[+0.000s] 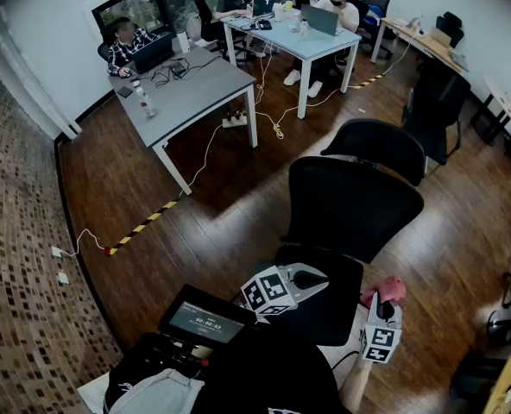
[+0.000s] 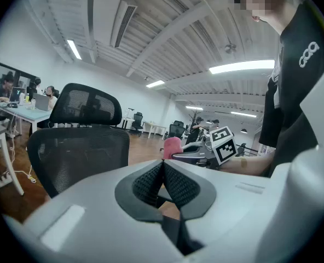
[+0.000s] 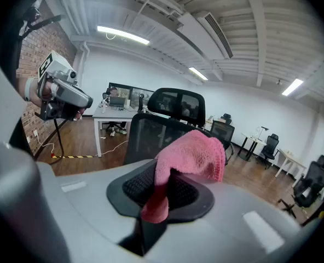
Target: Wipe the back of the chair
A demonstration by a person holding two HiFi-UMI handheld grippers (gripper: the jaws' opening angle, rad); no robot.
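Right gripper view, claw clamping one cloth, one chair near

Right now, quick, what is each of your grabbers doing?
Left gripper: fingers shut, holding nothing.
Right gripper: fingers shut on the pink cloth.

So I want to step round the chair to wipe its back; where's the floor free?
Free: wood floor between the mesh chair and the grey table. Crowded: beyond the chair, another black chair; a white cable by the table.
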